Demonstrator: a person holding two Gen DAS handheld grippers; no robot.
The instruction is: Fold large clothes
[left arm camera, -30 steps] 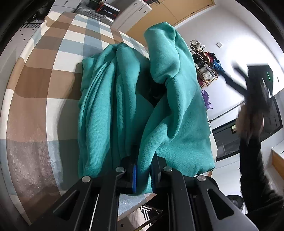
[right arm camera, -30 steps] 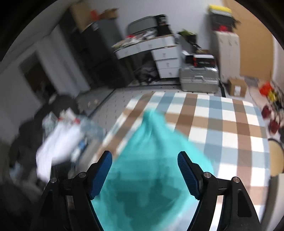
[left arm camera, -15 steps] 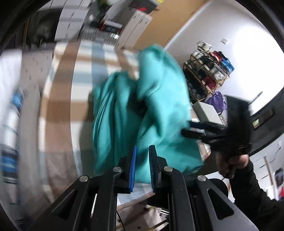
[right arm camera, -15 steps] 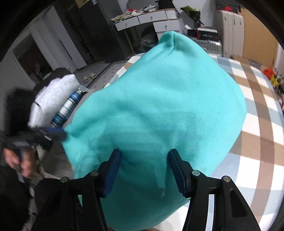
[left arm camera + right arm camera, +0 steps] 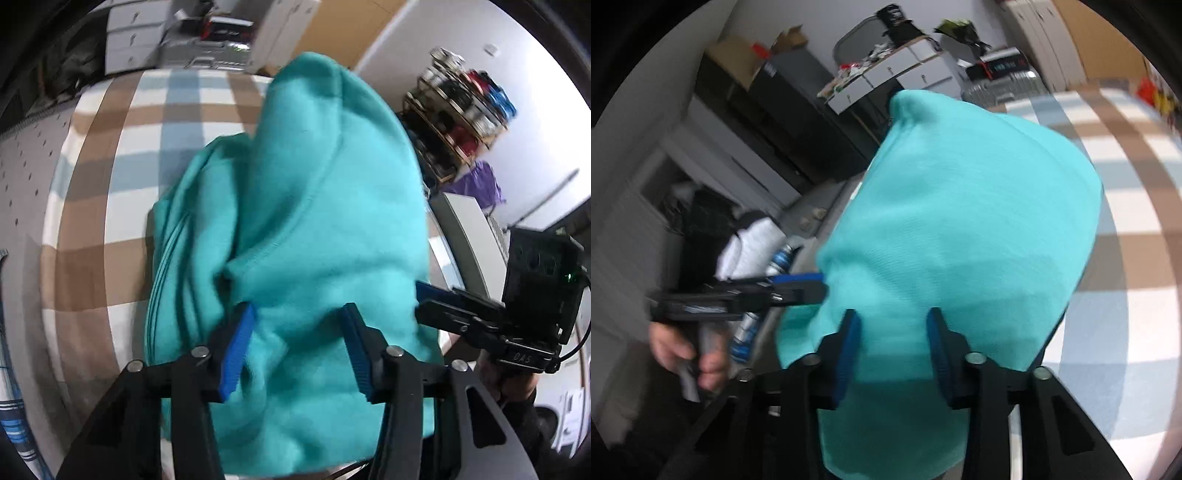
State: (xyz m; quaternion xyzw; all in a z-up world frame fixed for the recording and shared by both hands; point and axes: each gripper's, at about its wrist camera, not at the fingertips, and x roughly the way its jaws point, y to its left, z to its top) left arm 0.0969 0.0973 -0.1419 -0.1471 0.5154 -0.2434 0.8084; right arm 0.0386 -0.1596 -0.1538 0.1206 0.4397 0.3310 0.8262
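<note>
We hold a gripper in each hand over a teal sweatshirt (image 5: 325, 206) that lies bunched in a tall heap on a table covered with a checked cloth (image 5: 110, 184) in brown, pale blue and white.

In the left wrist view the sweatshirt fills the middle of the frame, from the upper centre down to the bottom edge, with loose folds piled along its left side. Our left gripper (image 5: 299, 347) sits at the lower centre. Its jaws have just been opening, and now the blue pads stand apart with sweatshirt fabric between them; they do not look pressed onto it, so we read the fingers as open. At the right edge of this view the right gripper (image 5: 428, 295) comes in from the side, its tips against the right flank of the heap.

In the right wrist view the sweatshirt rises as a rounded mound from the bottom centre to the upper middle, with the checked cloth at the right. The right gripper's jaws have just been closing; fabric lies between the blue pads, but we cannot tell whether they pinch it. At the lower left a hand (image 5: 687, 354) holds the left gripper's handle, its fingers reaching the mound's left side.
</note>
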